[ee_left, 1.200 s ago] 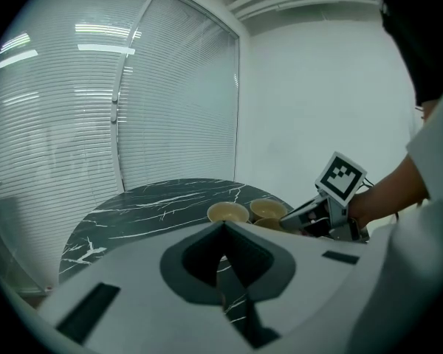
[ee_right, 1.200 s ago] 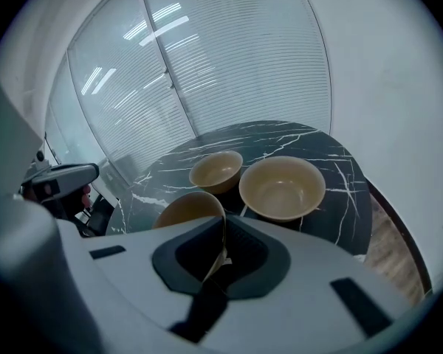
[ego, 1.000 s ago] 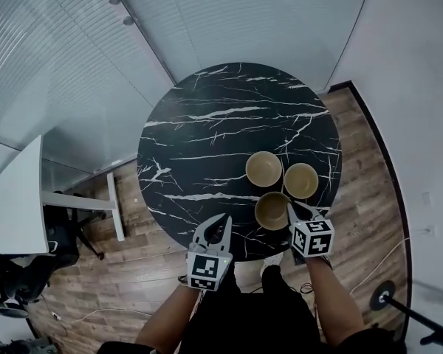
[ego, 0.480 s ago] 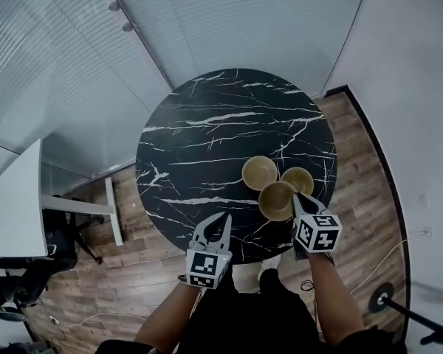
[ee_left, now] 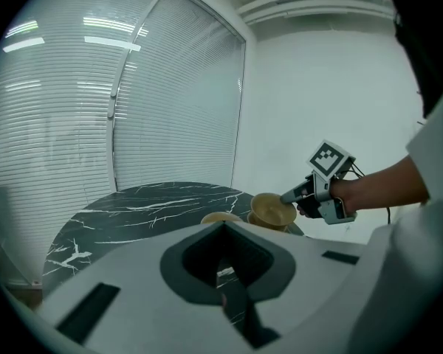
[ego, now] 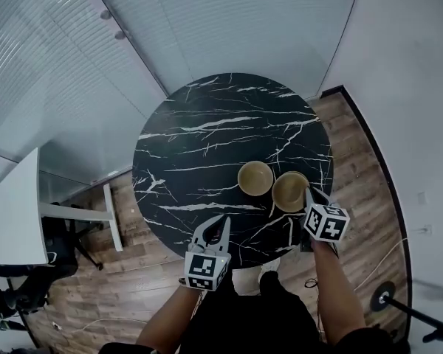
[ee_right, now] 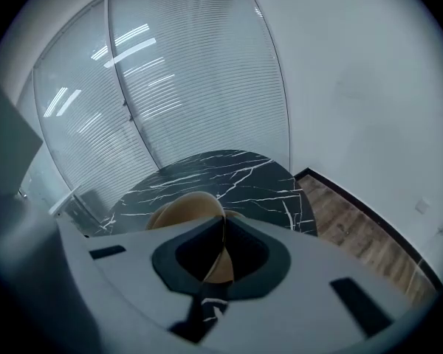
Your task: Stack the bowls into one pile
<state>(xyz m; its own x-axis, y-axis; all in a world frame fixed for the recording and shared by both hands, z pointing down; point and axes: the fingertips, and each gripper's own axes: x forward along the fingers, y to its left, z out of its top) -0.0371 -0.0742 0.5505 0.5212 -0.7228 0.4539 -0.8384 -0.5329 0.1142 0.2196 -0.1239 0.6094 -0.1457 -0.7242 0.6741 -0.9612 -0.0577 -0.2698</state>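
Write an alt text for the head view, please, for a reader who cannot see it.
The right gripper holds a tan bowl by its rim over a round black marble table, beside a second bowl. The left gripper hovers empty at the table's near edge.

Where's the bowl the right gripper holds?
In head view, the held bowl is at the marble table's right side, right of the resting bowl, rim pinched by the right gripper.

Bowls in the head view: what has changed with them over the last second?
The right tool, shut on the rim of the nearest bowl, carried it rightward over the right-hand bowl, now mostly hidden beneath. The left bowl, table and left tool stayed put.
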